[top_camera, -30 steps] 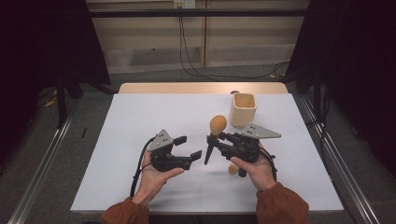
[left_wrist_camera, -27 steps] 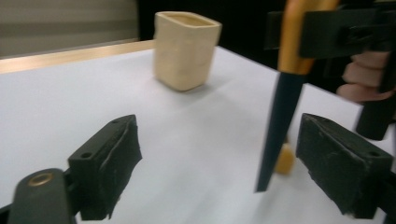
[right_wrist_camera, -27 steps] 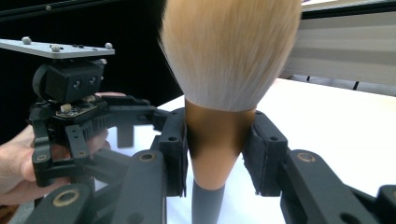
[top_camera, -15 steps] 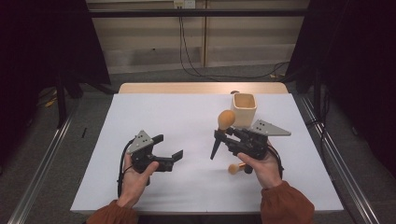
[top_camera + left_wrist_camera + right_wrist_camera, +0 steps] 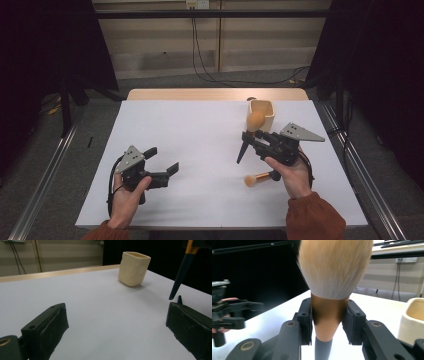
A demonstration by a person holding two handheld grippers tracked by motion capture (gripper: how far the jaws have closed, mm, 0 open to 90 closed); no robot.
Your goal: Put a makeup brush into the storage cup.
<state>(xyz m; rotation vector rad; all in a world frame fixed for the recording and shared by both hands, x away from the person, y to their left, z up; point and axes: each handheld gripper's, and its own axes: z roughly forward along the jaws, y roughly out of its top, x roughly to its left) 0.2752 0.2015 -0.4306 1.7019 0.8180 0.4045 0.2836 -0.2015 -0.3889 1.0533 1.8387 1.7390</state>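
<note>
The right gripper (image 5: 252,136) was clenched on a big makeup brush (image 5: 255,120) at the copper collar just under the bristles — in the right gripper view both pads (image 5: 305,321) pressed flat against that collar (image 5: 328,315). The brush stood close to upright: its tan bristle head was up and slightly to the far side, and its dark tapered handle (image 5: 242,150) hung down and to the near left, its tip off the white table (image 5: 190,130).

The cream cup (image 5: 262,112) stood just beyond the brush, toward the far right of the table, its mouth open upward. So the cup lay on the bristle side, not the handle side, and very near. My judgement is that the coming move turned on this: if the brush was to stand in the cup handle-first, the handle tip would have to be lifted over the near rim and then lowered, with the long axis kept nearly vertical.

The right hand was plainly the nearer one. The left gripper (image 5: 162,162) sat well apart at the near left, released and grasping nothing — its view looked between the spread jaws across bare table to the cup (image 5: 134,268) and the hanging handle (image 5: 180,275).

A second, smaller brush (image 5: 257,178) lay on the table just near the right hand, its long axis running left to right.
</note>
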